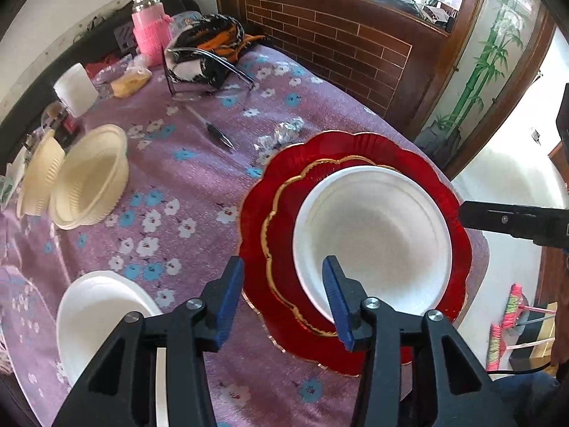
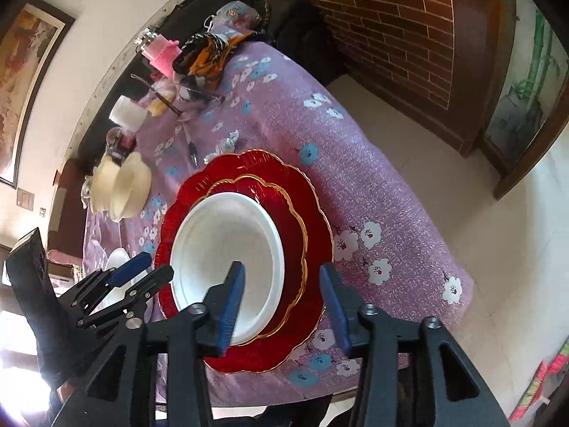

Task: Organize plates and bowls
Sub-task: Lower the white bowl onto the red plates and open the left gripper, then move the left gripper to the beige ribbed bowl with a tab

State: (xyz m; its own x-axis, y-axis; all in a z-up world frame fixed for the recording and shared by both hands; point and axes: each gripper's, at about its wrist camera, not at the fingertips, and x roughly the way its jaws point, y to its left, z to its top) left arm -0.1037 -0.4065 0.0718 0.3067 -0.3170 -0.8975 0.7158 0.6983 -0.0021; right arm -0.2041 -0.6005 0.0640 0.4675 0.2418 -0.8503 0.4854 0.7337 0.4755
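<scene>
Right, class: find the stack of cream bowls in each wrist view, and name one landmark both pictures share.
Left wrist view: the cream bowls sit at the left edge of the picture, tipped on their sides on the purple floral tablecloth.
Right wrist view: the cream bowls lie left of centre, just up-left of the red plates.
Shared landmark: the large red scalloped plate with the white plate on it.

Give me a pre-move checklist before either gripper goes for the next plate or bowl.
1. Left gripper empty, open: ok.
2. Right gripper empty, open: ok.
3. White plate sits on the smaller red plate, itself on the large red plate: ok.
4. Stack fully on the table: not ok, the large plate's rim overhangs the near edge.
5. Second white plate free to pick: ok.
6. Cream bowls upright: not ok, tipped on their sides.
</scene>
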